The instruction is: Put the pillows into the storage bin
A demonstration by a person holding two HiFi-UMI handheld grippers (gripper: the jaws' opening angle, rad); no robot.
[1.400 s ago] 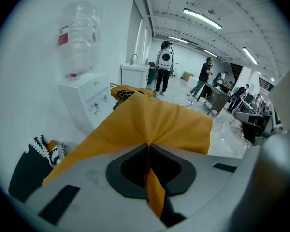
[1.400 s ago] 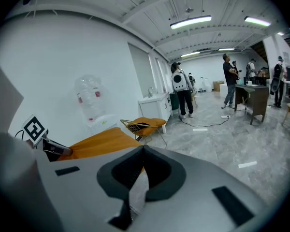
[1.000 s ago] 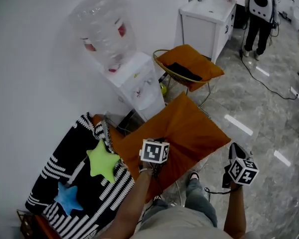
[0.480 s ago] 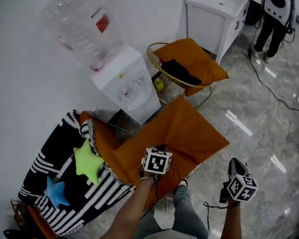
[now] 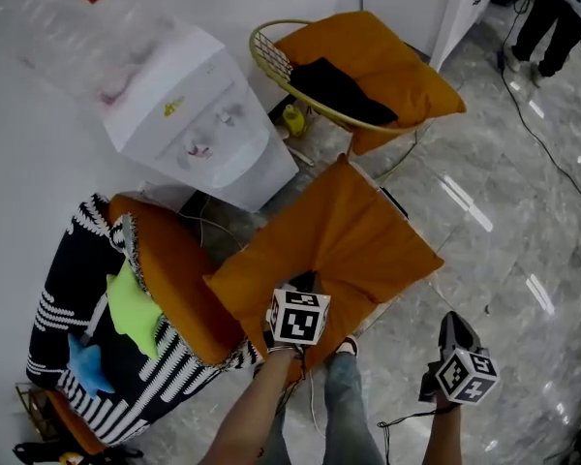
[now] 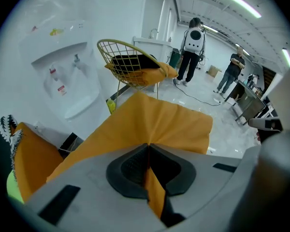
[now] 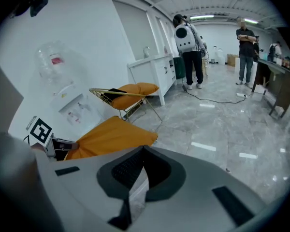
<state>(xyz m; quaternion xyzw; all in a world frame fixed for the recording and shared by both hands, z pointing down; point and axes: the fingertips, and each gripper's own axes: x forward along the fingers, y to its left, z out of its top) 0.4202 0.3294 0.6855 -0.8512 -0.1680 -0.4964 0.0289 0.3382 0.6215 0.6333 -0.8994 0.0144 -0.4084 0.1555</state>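
The pillow (image 5: 334, 245), a flat orange square, hangs off the floor (image 5: 523, 260), pinched at its near edge by the left gripper (image 5: 303, 287). In the left gripper view its jaws are pressed together on a fold of the orange cloth. The pillow's left corner reaches the open mouth of the storage bin (image 5: 63, 298), a black-and-white striped soft bin; whether it touches is unclear. A second orange pillow (image 5: 169, 284) already sits inside, against the bin's right rim.

The right gripper (image 5: 451, 325) hangs apart over bare grey floor, its jaws closed with nothing between them.

A white water dispenser (image 5: 194, 119) stands just behind the bin and the held pillow. Beyond the pillow's far corner is a yellow wire chair (image 5: 264, 54) carrying an orange cushion (image 5: 397, 61) and a black item (image 5: 334, 90). To the right the floor lies wide open.

The bin's side bears a green star (image 5: 134, 303) and a blue star (image 5: 85, 366). Each gripper's cube shows black-and-white square markers. The dispenser's small yellow mark and red tap labels are too small to read.
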